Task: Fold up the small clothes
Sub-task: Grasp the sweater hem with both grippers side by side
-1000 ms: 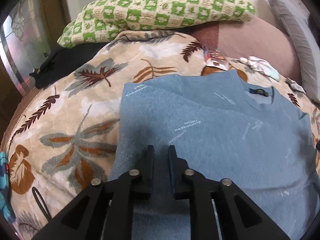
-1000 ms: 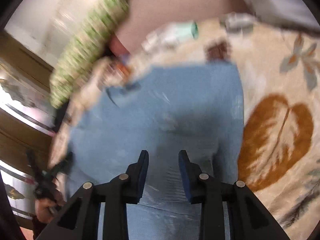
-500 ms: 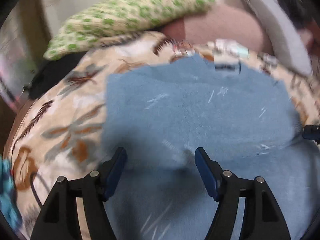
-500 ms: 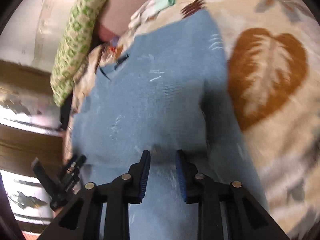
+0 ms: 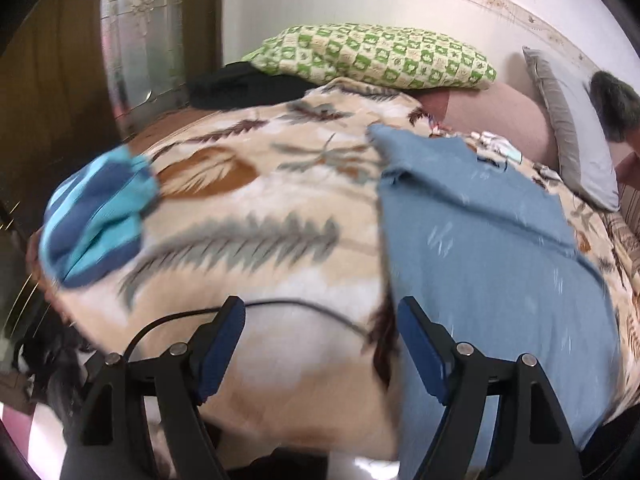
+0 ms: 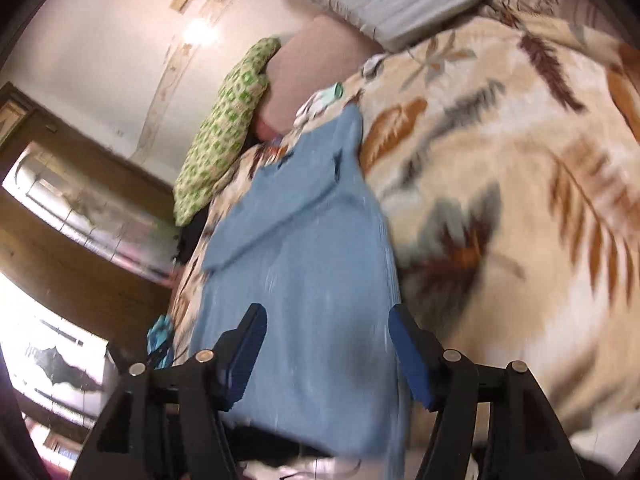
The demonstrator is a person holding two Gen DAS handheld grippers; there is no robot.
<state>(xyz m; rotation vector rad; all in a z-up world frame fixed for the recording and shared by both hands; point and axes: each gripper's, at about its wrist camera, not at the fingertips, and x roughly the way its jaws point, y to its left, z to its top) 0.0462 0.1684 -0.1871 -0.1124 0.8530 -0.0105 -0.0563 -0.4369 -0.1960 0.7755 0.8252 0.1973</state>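
Beige fleece fills most of both views: a leaf-patterned beige blanket (image 5: 256, 216) spread over the bed, which we take as our folding surface. On it, right of centre in the left wrist view, lies the blue knit sweater (image 5: 500, 264); in the right wrist view it runs up the middle of the frame (image 6: 304, 264). We see its sides already turned inward, with a flap lying diagonally across its upper part, so we judge the lengthwise folds done and the crosswise fold from the hem still to make. A green checked pillow (image 5: 372, 56) sits at the upper centre. A striped turquoise and navy garment (image 5: 96, 216) waits at the left, apparently unfolded yet. Our left gripper (image 5: 320, 344) stands wide apart over the blanket beside the sweater's near edge, holding nothing. Our right gripper (image 6: 326, 350) is equally spread above the sweater's hem, also empty.
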